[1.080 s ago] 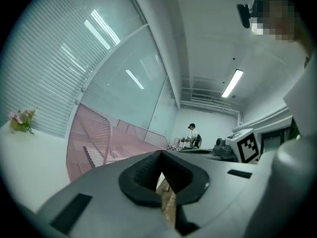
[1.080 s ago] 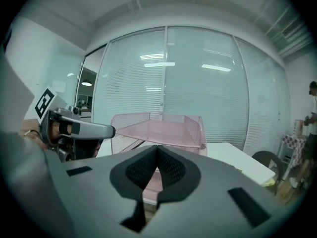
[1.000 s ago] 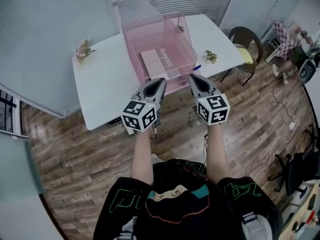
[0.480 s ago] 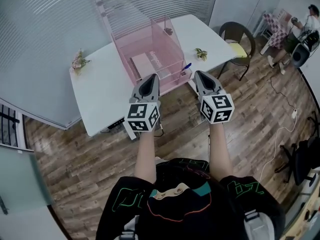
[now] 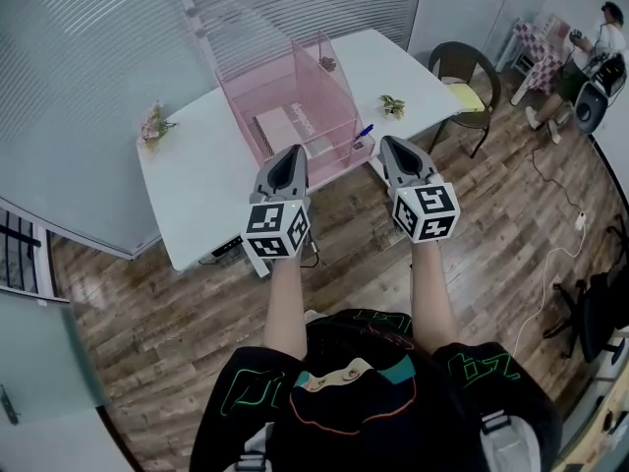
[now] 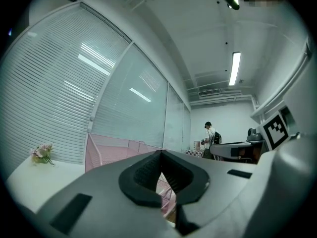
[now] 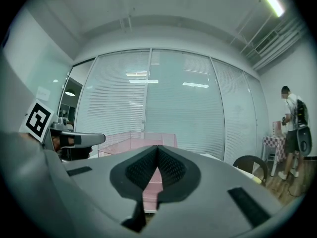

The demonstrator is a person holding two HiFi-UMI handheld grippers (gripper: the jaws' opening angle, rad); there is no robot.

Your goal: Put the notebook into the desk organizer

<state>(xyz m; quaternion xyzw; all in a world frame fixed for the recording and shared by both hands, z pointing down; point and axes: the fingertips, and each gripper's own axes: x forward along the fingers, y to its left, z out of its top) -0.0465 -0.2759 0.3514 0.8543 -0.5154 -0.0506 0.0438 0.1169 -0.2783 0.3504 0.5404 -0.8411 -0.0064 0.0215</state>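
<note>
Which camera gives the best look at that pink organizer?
The head view: the whole organizer stands on the table, seen from above. The left and right gripper views show only part of its pink walls.

Head camera sits high above the person, staring steeply down past both forearms at the left gripper (image 5: 288, 153), the right gripper (image 5: 391, 144) and, beyond them, the white rectangular worktop (image 5: 197, 180) carrying the pink mesh desk organizer (image 5: 285, 91). The left gripper camera rides low, right behind its dark fingers (image 6: 146, 170), facing level across the room. The right gripper camera does likewise. All three views share the organizer, and both gripper views share the slatted glass wall (image 7: 168, 93).
</note>
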